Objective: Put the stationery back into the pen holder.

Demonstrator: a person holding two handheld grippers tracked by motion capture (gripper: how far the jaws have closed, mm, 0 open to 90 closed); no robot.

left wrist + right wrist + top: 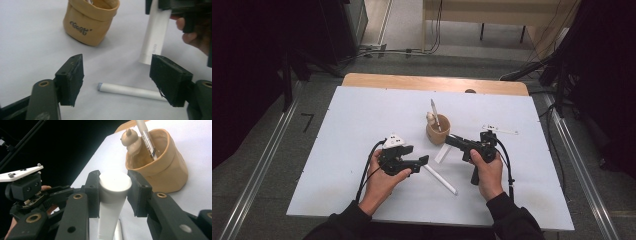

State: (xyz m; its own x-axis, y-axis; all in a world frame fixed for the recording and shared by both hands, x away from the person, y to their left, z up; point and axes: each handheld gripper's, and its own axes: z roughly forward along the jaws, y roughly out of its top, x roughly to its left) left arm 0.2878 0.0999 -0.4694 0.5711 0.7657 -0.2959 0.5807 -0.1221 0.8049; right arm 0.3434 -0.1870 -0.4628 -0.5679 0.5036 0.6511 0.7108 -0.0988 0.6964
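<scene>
1. Two grippers are in my hands over the white table [352,130], seen low in the middle of the high view.
2. My right gripper [451,139] sits right of centre there and pinches a white tube [111,202] just under its cap; in the right gripper view the pads press both sides of the tube at the frame's centre.
3. That tube hangs down from the jaws, and its lower end reaches the table, as the left gripper view shows at upper right [155,37].
4. My left gripper [424,160] lies left of centre in the high view, jaws spread with nothing between the pads.
5. A white pen [130,90] lies flat on the table in the lower middle of the left gripper view, beyond my open jaws and clear of both pads.
6. In the high view this pen [440,179] runs slantwise toward the lower right, just right of my left gripper's tips.
7. A tan cup [438,131] stands at the centre of the high view, just left of my right gripper's tips and apart from them.
8. Inside the cup a pen [146,140] leans upright, and a small tan figure [131,138] sits at the rim, at the top of the right gripper view.
9. A white strip [499,130] lies on the table at the right of the high view, just above my right hand [487,172].
</scene>
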